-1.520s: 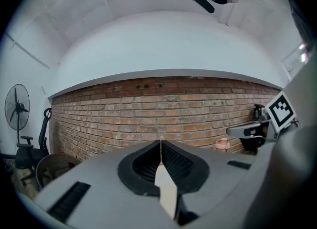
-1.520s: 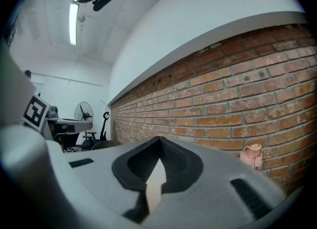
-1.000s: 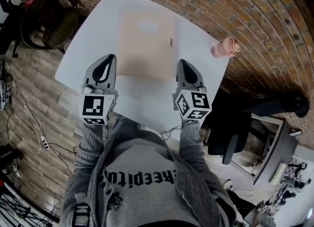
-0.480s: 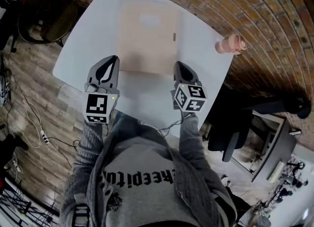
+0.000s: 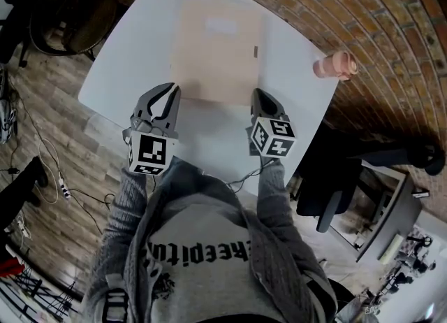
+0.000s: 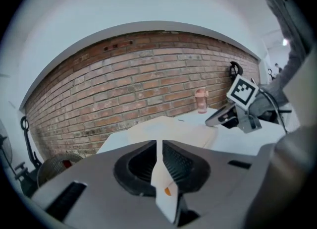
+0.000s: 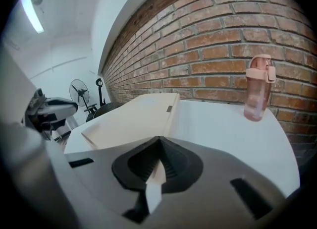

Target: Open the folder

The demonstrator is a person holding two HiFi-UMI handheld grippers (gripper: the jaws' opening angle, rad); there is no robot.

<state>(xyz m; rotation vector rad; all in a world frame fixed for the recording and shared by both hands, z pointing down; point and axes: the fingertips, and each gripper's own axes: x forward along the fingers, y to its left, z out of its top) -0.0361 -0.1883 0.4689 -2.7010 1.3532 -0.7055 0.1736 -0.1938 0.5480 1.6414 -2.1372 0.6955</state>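
A beige folder (image 5: 216,49) lies shut and flat on the white table (image 5: 133,49), with a small dark clasp (image 5: 255,52) at its right edge. My left gripper (image 5: 170,89) hovers at the folder's near left corner, its jaws shut with nothing between them. My right gripper (image 5: 260,93) hovers at the near right corner, also shut and empty. In the left gripper view the folder (image 6: 168,129) lies just past my shut jaws and the right gripper (image 6: 218,119) shows at the right. The right gripper view has the folder (image 7: 133,119) ahead and to the left.
A pink bottle (image 5: 334,65) stands at the table's right edge, also seen in the right gripper view (image 7: 257,89). A round dark chair (image 5: 70,14) is beyond the table's left side. A black office chair (image 5: 328,189) stands at the right. Cables (image 5: 49,175) lie on the wood floor.
Both grippers have sunk closer to the table near the folder's front edge. The left gripper has rolled a little. The folder has not moved.
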